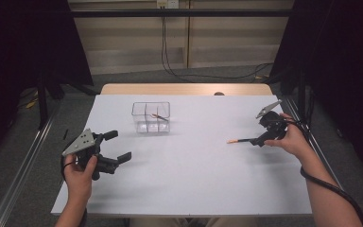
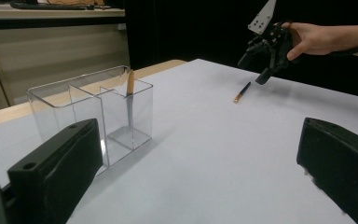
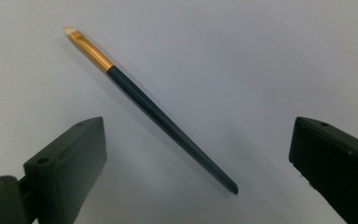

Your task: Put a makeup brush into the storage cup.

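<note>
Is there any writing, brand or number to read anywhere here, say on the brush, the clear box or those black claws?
None can be read. The brush has a plain dark handle and gold band, the clear box is unmarked, and the left gripper and right gripper bear no lettering. The wall sockets are too small to tell.

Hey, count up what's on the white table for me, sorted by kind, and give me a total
Brushes: 2, one lying on the table, one standing in the organizer
Clear organizers: 1
Total: 3
</note>
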